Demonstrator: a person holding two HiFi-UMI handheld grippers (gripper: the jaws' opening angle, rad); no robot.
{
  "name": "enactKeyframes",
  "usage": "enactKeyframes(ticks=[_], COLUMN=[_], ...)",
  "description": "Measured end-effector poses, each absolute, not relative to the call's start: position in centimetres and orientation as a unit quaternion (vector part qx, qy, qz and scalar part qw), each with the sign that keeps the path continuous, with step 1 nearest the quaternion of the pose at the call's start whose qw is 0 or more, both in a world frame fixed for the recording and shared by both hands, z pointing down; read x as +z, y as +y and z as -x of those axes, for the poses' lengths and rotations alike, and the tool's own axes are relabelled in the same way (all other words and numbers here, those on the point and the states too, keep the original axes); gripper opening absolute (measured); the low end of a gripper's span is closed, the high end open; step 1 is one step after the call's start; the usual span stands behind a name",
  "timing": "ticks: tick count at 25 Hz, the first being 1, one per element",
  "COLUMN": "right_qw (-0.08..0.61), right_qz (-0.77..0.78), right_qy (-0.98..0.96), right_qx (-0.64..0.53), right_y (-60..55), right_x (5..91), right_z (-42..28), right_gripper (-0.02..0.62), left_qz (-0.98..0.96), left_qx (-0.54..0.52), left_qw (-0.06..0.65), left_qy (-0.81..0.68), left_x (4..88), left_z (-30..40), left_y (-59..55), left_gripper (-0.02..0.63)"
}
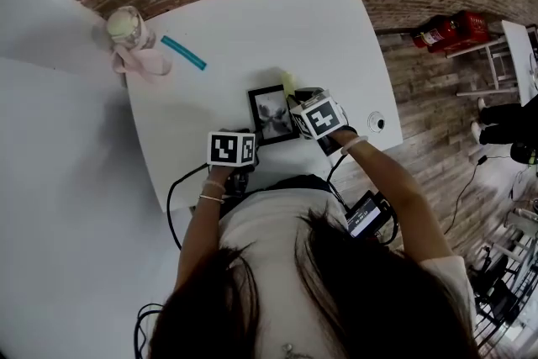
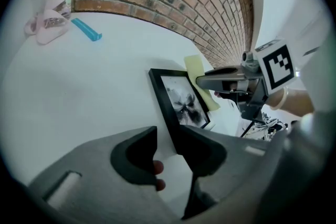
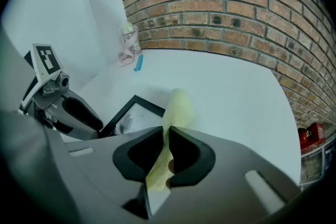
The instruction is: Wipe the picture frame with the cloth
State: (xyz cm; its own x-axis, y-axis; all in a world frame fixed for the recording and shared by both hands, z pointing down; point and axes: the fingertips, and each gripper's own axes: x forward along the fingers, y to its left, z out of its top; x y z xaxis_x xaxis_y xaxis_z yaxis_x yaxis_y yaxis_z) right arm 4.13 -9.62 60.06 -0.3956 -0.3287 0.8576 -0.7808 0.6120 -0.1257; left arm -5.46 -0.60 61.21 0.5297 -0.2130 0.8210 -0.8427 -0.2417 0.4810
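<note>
Right tongs [image 3: 165, 132] pinch the yellow cloth [image 3: 177, 105] against the picture frame [image 1: 271, 115] on the white tabletop [image 1: 252, 29]. Left tongs [image 2: 167, 132] stand parted at the frame's near corner.

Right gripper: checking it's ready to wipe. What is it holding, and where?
The yellow cloth, pinched mid-length by the right gripper; its upper end stands free beyond the jaws.

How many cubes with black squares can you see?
2. One cube sits on the left gripper, the other on the right gripper holding the cloth, both beside the frame. None seems hidden.
</note>
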Motion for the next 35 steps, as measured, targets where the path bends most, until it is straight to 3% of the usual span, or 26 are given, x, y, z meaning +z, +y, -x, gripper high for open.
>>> enactKeyframes(ticks=[35], right_qw=[0.428], right_qz=[-0.332], right_qy=[-0.795], right_qx=[0.274], right_y=[-4.9], right_x=[60.0], right_z=[-4.6], right_gripper=[0.044], left_qz=[-0.709], left_qx=[0.309], left_qw=[0.508], left_qy=[-0.380], left_x=[61.3], left_z=[5.7], left_y=[-0.6], left_gripper=[0.129])
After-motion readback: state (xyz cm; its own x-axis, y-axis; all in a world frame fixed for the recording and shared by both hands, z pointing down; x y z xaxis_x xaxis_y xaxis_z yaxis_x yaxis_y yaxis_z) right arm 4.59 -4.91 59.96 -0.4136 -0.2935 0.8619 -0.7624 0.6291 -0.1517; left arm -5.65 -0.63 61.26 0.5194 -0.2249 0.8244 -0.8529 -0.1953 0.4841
